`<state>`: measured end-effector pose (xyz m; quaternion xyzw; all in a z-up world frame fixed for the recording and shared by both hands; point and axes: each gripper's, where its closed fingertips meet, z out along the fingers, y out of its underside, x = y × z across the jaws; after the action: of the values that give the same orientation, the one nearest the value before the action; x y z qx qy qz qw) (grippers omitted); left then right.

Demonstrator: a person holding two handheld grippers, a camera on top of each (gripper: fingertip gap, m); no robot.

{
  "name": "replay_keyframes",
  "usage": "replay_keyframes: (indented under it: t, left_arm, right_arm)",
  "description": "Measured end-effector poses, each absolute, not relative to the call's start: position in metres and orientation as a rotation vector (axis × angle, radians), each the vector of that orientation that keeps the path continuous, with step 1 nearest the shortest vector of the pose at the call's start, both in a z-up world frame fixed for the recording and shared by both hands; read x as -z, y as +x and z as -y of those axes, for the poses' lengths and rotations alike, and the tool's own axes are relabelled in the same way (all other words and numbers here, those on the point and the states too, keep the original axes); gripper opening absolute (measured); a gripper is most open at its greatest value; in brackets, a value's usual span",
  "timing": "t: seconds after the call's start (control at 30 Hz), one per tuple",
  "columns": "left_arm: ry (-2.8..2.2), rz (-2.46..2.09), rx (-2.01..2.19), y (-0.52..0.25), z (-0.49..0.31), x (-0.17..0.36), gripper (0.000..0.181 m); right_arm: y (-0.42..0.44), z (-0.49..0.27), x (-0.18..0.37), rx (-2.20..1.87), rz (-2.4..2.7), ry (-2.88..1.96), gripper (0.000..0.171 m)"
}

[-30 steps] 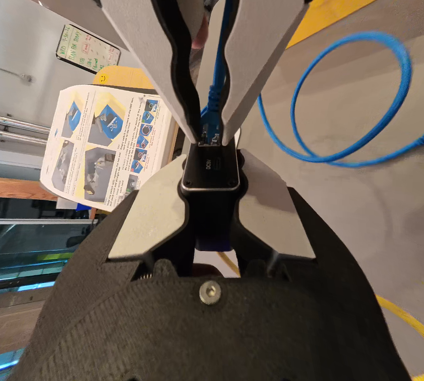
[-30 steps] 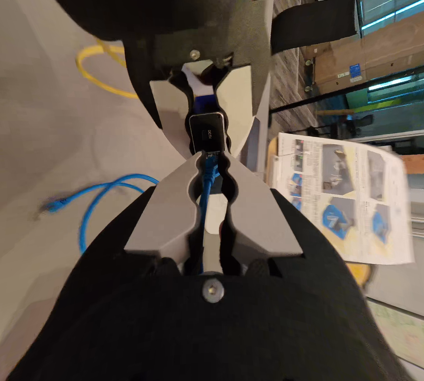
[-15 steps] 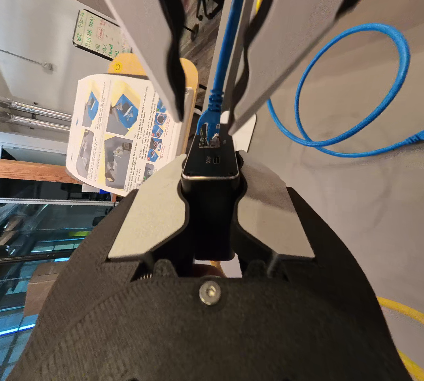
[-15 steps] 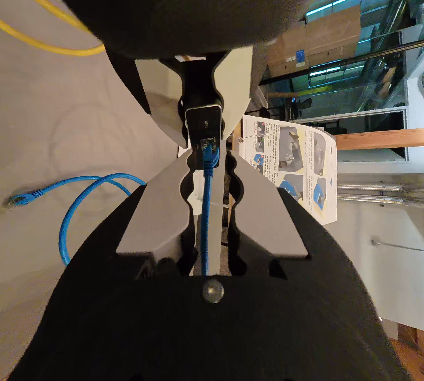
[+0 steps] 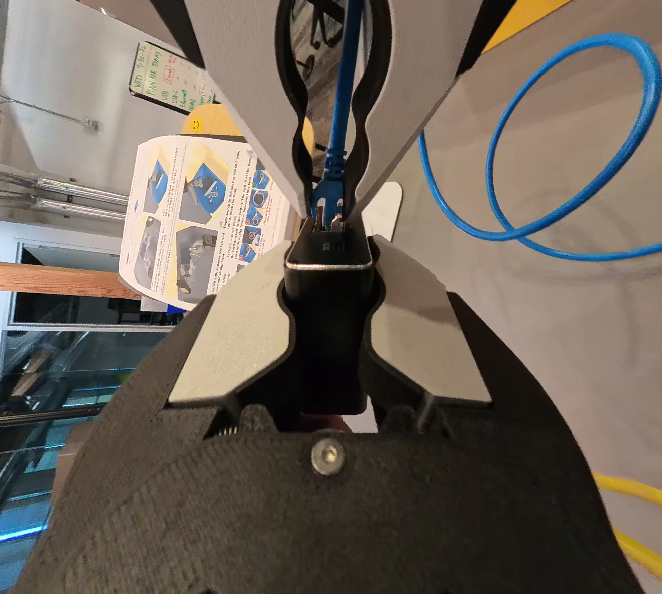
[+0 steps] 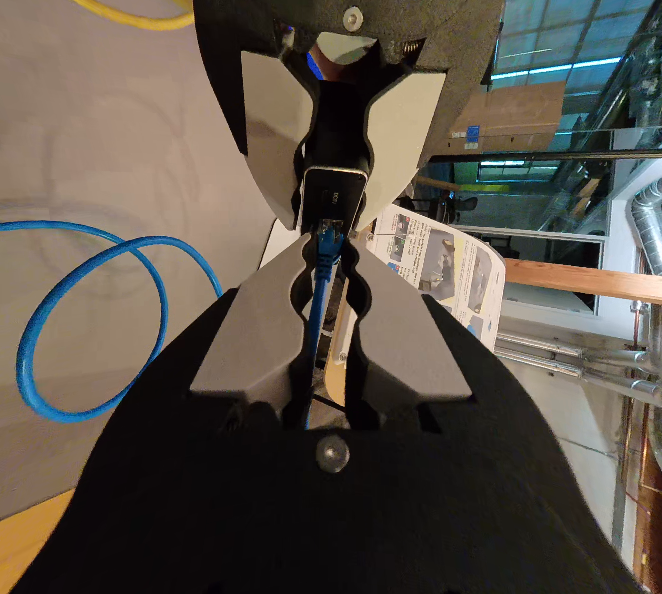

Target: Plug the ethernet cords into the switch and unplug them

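one switch (image 5: pixel 329 294) lengthwise in left gripper (image 5: pixel 329 254), ports facing blue cord (image 6: pixel 324 254)

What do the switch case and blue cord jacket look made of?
Switch: looks like black metal, possibly anodised aluminium, satin, with a bright bevelled rim at the port end; painted plastic can't be excluded.
Blue cord: smooth, slightly glossy jacket, probably PVC or similar plastic; it coils freely, with a ribbed moulded boot at the plug.

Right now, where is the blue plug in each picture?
Left wrist view: the blue plug is above center, between the far tongs' tips, at the black switch.
Right wrist view: the plug is at center, just below the switch.
Shared landmark: the printed instruction sheet.
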<state>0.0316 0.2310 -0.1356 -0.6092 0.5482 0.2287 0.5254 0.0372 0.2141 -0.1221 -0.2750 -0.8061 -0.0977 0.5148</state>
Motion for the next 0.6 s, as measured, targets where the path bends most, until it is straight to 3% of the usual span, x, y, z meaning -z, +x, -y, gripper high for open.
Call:
replay_keyframes:
  t: [0.6]
  left_arm:
    - [-1.446,-1.343,-0.417,0.045,-0.234,0.152,0.036]
  right_arm:
    - [0.05,-0.21,0.138,0.236,2.05,-0.76,0.007]
